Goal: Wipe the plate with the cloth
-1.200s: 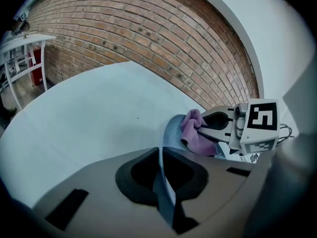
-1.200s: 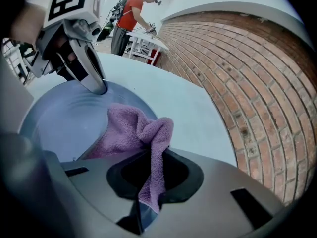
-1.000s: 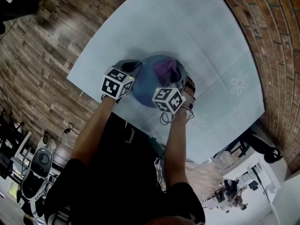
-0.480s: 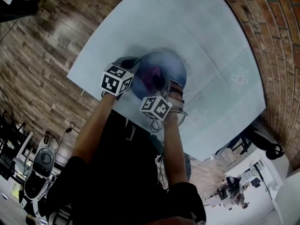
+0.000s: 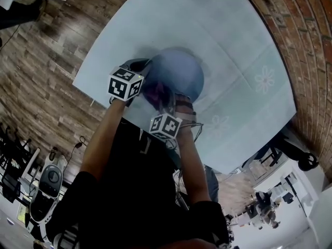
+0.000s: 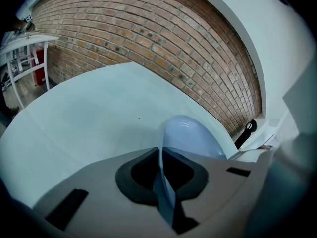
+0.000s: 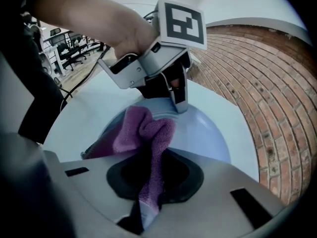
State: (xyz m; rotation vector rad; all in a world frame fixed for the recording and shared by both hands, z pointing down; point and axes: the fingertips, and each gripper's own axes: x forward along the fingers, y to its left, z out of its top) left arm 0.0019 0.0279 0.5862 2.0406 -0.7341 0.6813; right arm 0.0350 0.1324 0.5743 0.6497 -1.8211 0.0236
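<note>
A pale blue plate [image 5: 181, 71] lies on the light table near its front edge. My left gripper [image 5: 146, 66] is shut on the plate's left rim; in the left gripper view the rim [image 6: 161, 148] runs edge-on between the jaws of that gripper [image 6: 161, 157]. My right gripper [image 5: 161, 100] is shut on a purple cloth [image 5: 155, 91] at the plate's near-left part. In the right gripper view the cloth [image 7: 146, 128] bunches up out of my right gripper [image 7: 151, 180] onto the plate [image 7: 205, 133], and the left gripper [image 7: 178, 100] bites the far rim.
The pale table [image 5: 228, 40] bears faint flower prints [image 5: 264, 79]. Brick [image 5: 306, 40] curves along the right and far side, wooden flooring [image 5: 41, 71] lies at the left. The table's front edge [image 5: 104, 105] runs just under my arms.
My right gripper has slid with the cloth from the plate's right part leftwards and nearer to me. The left gripper has kept its grip on the rim.
</note>
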